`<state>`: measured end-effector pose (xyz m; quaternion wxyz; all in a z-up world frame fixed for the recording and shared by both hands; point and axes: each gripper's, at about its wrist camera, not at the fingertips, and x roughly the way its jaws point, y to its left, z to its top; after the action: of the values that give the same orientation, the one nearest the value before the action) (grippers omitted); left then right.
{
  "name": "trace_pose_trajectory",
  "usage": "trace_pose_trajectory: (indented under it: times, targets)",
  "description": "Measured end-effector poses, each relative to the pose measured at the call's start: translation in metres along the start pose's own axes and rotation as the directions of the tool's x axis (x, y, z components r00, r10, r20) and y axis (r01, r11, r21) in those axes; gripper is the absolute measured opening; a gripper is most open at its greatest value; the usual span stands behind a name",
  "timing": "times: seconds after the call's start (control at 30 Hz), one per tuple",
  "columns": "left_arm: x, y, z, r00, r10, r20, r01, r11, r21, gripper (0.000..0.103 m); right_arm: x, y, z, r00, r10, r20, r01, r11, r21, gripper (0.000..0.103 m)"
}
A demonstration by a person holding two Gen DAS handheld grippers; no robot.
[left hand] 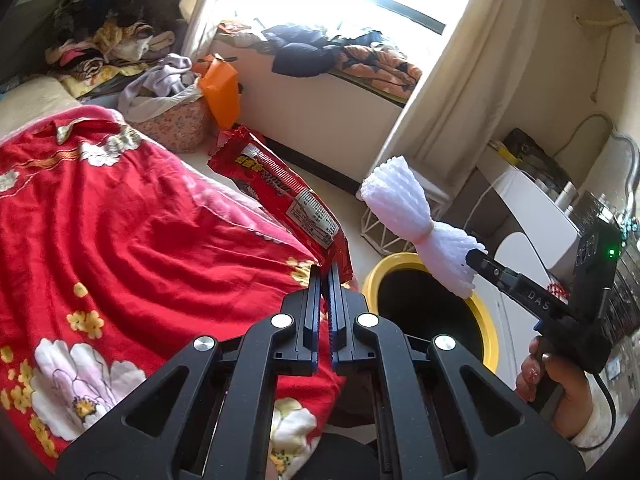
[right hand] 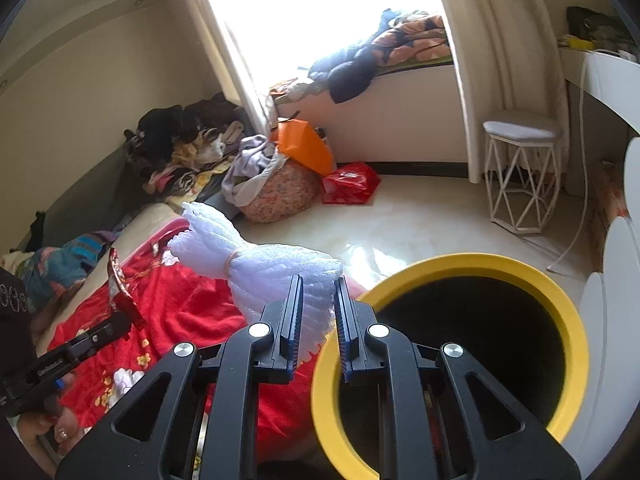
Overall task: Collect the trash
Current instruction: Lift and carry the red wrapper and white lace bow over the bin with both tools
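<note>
Both tongs are clamped: the right gripper [right hand: 316,312] on a white foam-net bundle tied with a band [right hand: 260,264] at frame centre, the left gripper [left hand: 325,280] on a red foil snack wrapper [left hand: 280,188]. With the bundle left of the yellow-rimmed round bin [right hand: 560,300] at lower right, I judge an early release would drop it onto the red floral quilt [right hand: 180,304].

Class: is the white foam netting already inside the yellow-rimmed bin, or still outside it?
Outside: the foam netting is clamped in the right tongs beside the bin rim.
</note>
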<state>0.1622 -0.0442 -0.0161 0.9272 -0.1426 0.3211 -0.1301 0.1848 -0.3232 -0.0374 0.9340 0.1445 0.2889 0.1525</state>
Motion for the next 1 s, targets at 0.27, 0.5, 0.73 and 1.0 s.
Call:
trace_pose_trajectory:
  times: [0.27, 0.5, 0.73, 1.0]
  targets:
    - [-0.001, -0.018, -0.003, 1.000, -0.023, -0.002, 0.023, 0.999, 0.035, 0.002, -0.020, -0.011, -0.005, 0.999, -0.040, 0.027, 0.039, 0.999, 0.015, 0.015]
    - [0.001, -0.033, -0.005, 0.999, -0.045, -0.012, 0.046, 0.997, 0.063, 0.002, -0.029, -0.017, -0.007, 0.997, -0.067, 0.042, 0.066, 0.998, 0.019, 0.015]
    - [0.006, -0.051, -0.008, 0.997, -0.071, -0.027, 0.074, 0.993, 0.096, 0.002, -0.038, -0.028, -0.009, 0.995, -0.090, 0.053, 0.088, 0.995, 0.041, 0.015]
    - [0.014, -0.072, -0.016, 0.994, -0.097, -0.054, 0.103, 0.985, 0.136, 0.002, -0.046, -0.045, -0.013, 0.991, -0.117, 0.058, 0.113, 0.991, 0.067, 0.015]
